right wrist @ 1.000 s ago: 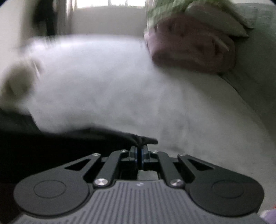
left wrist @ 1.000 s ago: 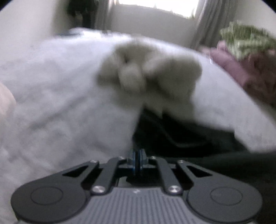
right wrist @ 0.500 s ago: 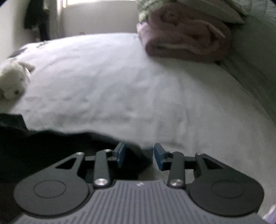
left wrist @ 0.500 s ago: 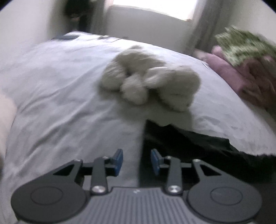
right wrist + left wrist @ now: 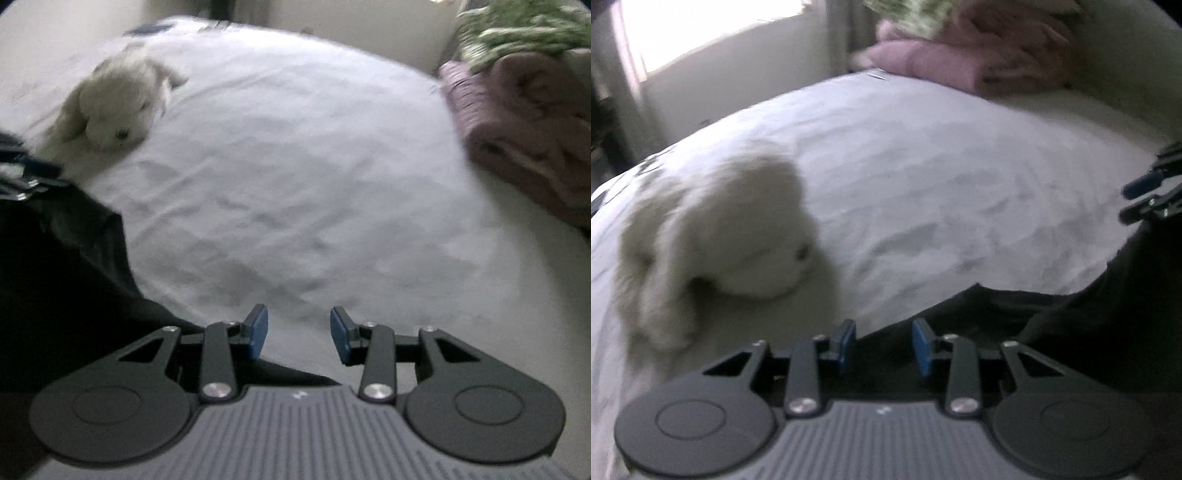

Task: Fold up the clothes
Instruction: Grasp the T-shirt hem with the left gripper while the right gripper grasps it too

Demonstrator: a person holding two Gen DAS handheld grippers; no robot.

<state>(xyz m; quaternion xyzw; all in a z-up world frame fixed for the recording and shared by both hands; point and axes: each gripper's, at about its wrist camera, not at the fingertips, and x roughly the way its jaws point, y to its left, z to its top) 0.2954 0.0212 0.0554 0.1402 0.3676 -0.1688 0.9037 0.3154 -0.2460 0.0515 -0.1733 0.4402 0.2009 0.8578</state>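
On the bed point(image 5: 295, 155), under its white sheet, you have one dark garment point(image 5: 55, 288) lying at about 8 o'clock in your right wrist view and spreading from 5 to 3 o'clock in your left wrist view. Your left hand-held gripper point(image 5: 883, 345) has its blue pads apart, hovering right at the garment's edge with nothing between them. Your right hand-held gripper point(image 5: 298, 334) is likewise spread wide, over bare sheet just beside the dark cloth; its tip also shows at 3 o'clock in the left view. One cream plush toy point(image 5: 716, 243) lies on the sheet at 10 o'clock, near the garment's far corner. One rolled pink blanket point(image 5: 524, 136) sits at 2 o'clock at the bed's edge, with one green patterned cloth point(image 5: 517, 29) on top of it. No container shows in either view. Both views are blurred.
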